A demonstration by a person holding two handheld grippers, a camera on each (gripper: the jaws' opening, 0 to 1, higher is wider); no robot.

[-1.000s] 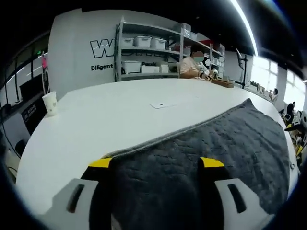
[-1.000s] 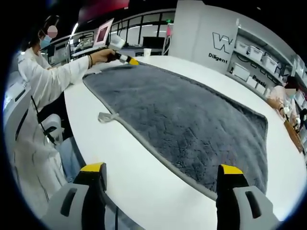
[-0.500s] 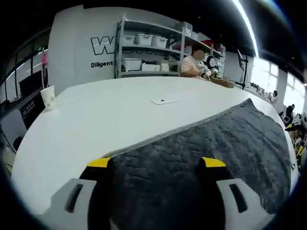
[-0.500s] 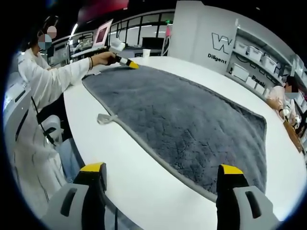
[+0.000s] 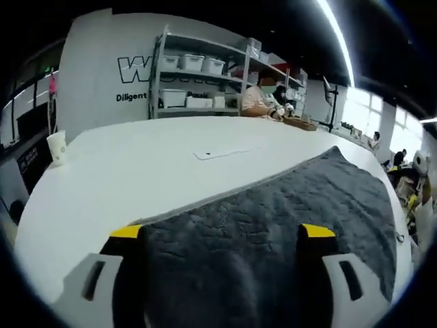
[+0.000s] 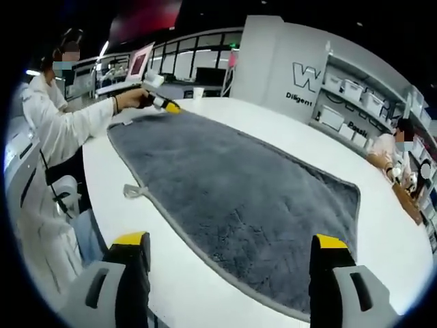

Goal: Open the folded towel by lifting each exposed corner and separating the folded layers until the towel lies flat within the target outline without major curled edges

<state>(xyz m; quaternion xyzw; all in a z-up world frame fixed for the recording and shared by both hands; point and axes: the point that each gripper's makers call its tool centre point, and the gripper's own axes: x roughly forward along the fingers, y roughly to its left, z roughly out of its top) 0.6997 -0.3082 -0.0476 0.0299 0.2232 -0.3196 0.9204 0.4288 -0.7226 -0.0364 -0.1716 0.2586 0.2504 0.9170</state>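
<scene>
The grey towel (image 6: 232, 205) lies spread across the white desk (image 6: 205, 109), apparently in a single layer, its pale binding tracing an unbroken outline. Taking the towel as landmark: its long axis runs from the corner nearest the person (image 6: 48, 143) to the far corner near the shelving (image 6: 355, 102). The left hand-held gripper (image 5: 222, 236) sits at the person-side corner, its yellow-tipped jaws standing wide to either side of the cloth, the towel (image 5: 273, 225) passing between them and stretching away ahead; whether the jaws touch the fabric cannot be told. From the right gripper view the same tool (image 6: 164, 104) shows at that corner, held in the person's hand (image 6: 133, 99). The right hand-held gripper (image 6: 229, 242) is held off the towel's long near edge, jaws wide and empty, clear of the binding. A small hanging loop (image 6: 132, 191) juts from that edge, toward the left gripper's end. No target outline is discernible on the desk. Judgement: unfolding appears essentially complete; any remaining smoothing at the person-side corner falls to the left gripper, already on it, while the long near edge lies closest to the right. A paper cup (image 5: 56, 146) stands well apart from the towel.
</scene>
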